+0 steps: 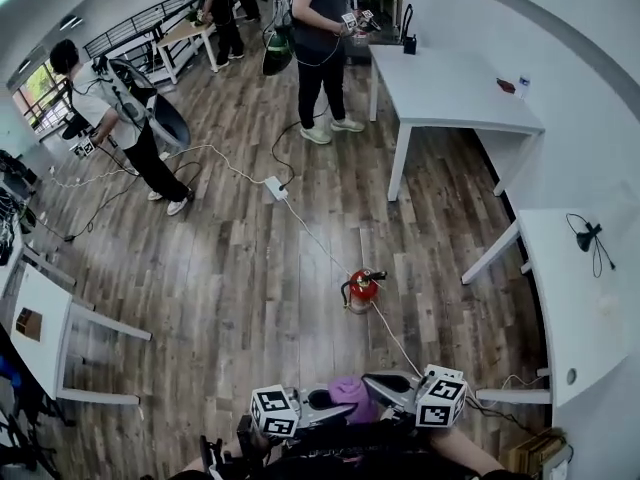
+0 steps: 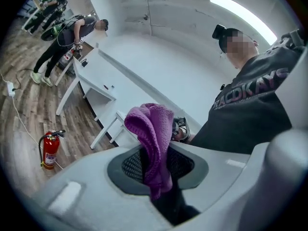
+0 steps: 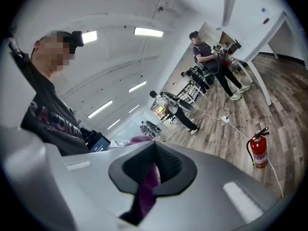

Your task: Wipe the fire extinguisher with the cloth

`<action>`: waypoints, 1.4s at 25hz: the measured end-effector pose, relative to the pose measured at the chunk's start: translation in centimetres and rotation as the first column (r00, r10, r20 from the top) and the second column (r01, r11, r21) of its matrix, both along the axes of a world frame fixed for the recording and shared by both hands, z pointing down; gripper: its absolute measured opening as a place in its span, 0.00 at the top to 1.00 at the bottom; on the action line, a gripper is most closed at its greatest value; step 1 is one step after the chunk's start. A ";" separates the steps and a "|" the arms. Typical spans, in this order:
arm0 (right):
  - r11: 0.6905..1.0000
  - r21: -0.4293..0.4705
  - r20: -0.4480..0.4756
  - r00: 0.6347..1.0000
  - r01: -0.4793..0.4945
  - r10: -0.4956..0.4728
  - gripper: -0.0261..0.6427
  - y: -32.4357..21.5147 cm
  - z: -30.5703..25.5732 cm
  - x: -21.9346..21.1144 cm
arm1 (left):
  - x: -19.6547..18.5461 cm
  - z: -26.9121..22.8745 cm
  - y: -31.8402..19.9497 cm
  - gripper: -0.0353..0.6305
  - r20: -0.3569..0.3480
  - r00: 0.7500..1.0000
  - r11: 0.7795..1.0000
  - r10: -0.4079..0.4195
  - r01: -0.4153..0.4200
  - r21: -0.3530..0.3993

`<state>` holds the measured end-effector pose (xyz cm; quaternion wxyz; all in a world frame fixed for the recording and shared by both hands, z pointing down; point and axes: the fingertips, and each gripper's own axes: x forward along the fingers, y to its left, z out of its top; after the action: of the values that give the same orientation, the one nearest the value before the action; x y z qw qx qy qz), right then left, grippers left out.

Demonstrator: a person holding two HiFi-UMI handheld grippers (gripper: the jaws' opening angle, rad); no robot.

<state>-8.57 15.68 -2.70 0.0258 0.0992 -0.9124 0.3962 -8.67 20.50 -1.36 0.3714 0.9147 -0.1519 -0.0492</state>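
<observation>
A red fire extinguisher stands upright on the wood floor, well ahead of both grippers; it also shows in the left gripper view and the right gripper view. A purple cloth hangs between the two grippers, held close to the person's body at the bottom of the head view. My left gripper is shut on the cloth, which bunches up above its jaws. My right gripper is shut on another part of the cloth. In the head view the left gripper and the right gripper nearly meet.
A white cable runs across the floor past the extinguisher to a power strip. White tables stand at the back right, right and left. Several people stand farther off.
</observation>
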 end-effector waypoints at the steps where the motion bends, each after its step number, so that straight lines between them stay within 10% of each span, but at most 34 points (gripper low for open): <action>1: 1.000 0.013 -0.008 1.000 0.010 -0.010 0.96 0.3 -0.2 0.9 | 0.6 -0.4 -0.1 0.81 0.016 0.999 0.999 -0.033 0.033 0.004; 17: 0.999 0.022 -0.041 0.999 -0.023 0.024 0.96 5.2 0.2 17.4 | 14.8 -2.0 3.2 0.81 0.039 0.987 0.987 -0.158 0.157 0.031; 35: 1.000 0.018 -0.036 0.999 -0.015 0.016 0.96 5.2 0.1 19.7 | 16.3 -2.5 3.1 0.81 0.120 0.979 0.986 -0.165 0.160 0.058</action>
<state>11.13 20.92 -2.56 0.0384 0.1136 -0.9146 0.3863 7.67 23.57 -3.85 0.3341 0.9091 -0.2477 -0.0259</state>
